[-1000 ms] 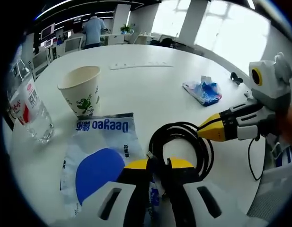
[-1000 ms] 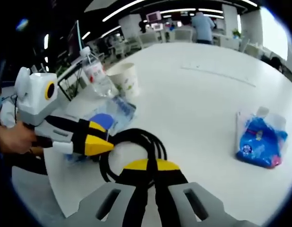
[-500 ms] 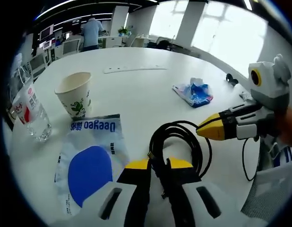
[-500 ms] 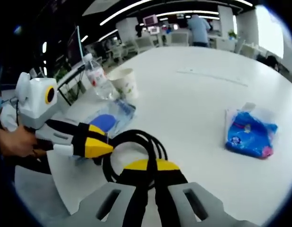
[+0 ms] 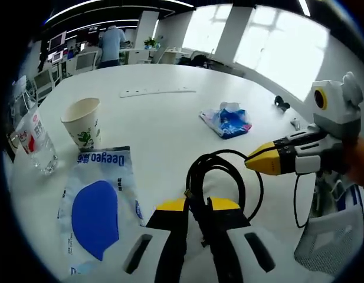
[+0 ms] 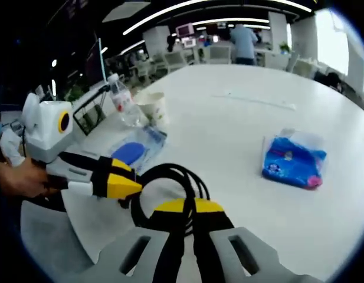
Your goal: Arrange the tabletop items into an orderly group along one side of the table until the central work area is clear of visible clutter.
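Observation:
A coiled black cable hangs between both grippers over the white table. My left gripper is shut on the coil's near side. From the right, my right gripper is shut on the coil's far edge. In the right gripper view, the right gripper pinches the cable, and the left gripper grips it from the left. A Deegeo wipes pack, a paper cup and a water bottle lie to the left. A blue tissue pack sits mid-table.
A thin white strip lies farther back on the table. In the right gripper view the blue tissue pack is to the right, and the cup and bottle are near the table's left edge. Office desks and a standing person are beyond.
Both cameras have shifted while the cable stays pinched in both grippers. The wipes pack, cup and bottle have slid left in the left gripper view. The blue pack sits closer to centre in both views.

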Tool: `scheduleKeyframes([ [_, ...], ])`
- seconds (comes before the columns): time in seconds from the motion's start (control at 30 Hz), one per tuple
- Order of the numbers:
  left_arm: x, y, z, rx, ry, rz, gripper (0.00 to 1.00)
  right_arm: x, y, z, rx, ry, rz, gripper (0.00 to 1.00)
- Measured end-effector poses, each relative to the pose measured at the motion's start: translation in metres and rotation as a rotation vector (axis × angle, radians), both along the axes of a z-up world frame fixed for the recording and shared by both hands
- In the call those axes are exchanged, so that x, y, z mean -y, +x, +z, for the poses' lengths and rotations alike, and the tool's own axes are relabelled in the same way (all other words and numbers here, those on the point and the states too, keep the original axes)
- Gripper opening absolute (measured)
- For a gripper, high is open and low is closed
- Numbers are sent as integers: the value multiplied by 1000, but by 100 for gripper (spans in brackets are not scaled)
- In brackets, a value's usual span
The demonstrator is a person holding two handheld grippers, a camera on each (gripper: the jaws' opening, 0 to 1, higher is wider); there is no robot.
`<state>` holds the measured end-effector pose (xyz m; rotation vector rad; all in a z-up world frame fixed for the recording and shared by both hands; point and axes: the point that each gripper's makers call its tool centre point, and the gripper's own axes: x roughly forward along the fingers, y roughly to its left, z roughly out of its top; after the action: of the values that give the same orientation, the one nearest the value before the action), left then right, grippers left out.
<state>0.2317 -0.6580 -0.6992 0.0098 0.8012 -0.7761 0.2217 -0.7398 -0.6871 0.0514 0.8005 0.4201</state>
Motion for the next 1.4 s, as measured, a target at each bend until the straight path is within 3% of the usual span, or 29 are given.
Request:
scheduleKeyframes([
  [0.3, 9, -21, -8, -19, 9, -19, 11, 9, -23, -7, -20, -4, -16, 0],
  [0.63, 16, -35, -22, -40, 34, -26, 12, 14, -33, -21, -46, -19, -5, 0],
  [1.4, 13, -35, -31, -33, 100, -10, 13, 14, -37, -37, -48, -29, 58, 1],
])
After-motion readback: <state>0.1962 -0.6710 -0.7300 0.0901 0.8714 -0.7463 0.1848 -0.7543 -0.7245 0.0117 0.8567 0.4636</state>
